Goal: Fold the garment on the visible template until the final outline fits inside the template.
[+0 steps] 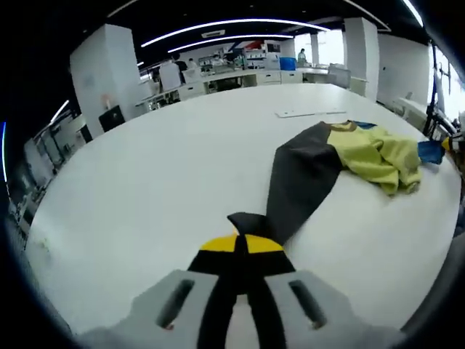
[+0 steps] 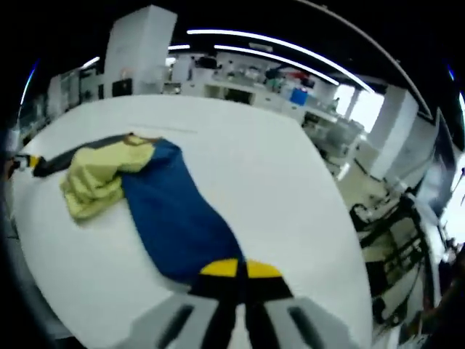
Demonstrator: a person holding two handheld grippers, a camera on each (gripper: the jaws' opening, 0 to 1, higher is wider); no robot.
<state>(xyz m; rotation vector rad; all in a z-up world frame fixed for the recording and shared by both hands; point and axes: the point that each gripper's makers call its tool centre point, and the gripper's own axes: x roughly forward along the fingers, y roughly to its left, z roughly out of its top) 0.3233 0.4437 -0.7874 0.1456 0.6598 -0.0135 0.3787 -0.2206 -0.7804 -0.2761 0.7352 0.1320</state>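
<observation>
A garment lies stretched across the white table. Its crumpled yellow-green body sits in the middle, with a black sleeve on one side and a blue sleeve on the other. My left gripper is shut on the end of the black sleeve, and a small fold of cloth pokes out past its yellow tips. In the right gripper view, my right gripper is shut on the end of the blue sleeve, with the yellow-green body beyond it. A thin pale strip lies flat on the table behind the garment.
The table's rounded edge drops off to the right of the blue sleeve, with dark stands and cables on the floor below. White pillars and desks stand behind the table.
</observation>
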